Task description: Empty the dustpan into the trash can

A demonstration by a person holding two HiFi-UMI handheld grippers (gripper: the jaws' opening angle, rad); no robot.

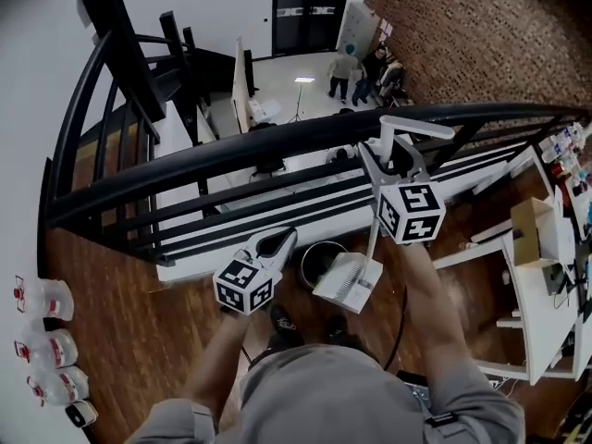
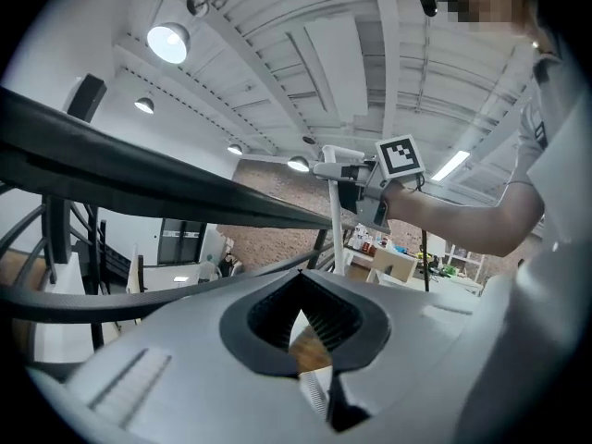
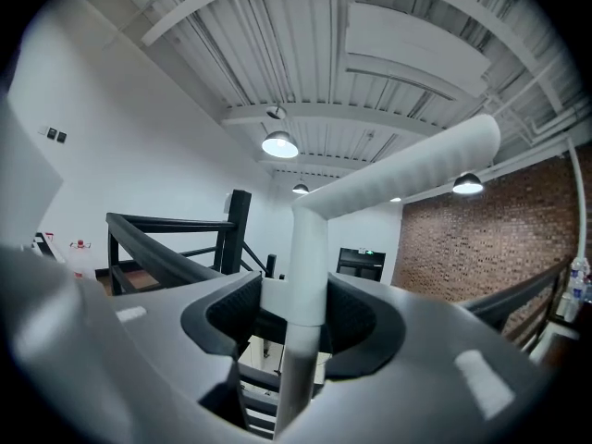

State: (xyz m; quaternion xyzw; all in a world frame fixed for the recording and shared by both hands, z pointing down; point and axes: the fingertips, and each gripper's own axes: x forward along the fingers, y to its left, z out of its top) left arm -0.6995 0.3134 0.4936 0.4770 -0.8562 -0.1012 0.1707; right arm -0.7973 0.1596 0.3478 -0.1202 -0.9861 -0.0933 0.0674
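Tongs on the right point(image 3: 294, 308) tight around the dustpan handle point(image 3: 400, 168); left tongs point(image 2: 298, 280) tip-to-tip, empty.

From the head view we see only part of the trash can point(image 1: 319, 253), its right side covered by the dustpan point(image 1: 350, 283), and we cannot tell what lies inside either of them. In the right gripper view the dustpan's handle point(image 3: 305, 248) blurs close to the lens and runs off the lower edge, so the pan itself is out of sight there. The people point(image 1: 359, 70) far below are too small for us to make out, and we cannot read anything on the containers point(image 1: 46, 348) at the left
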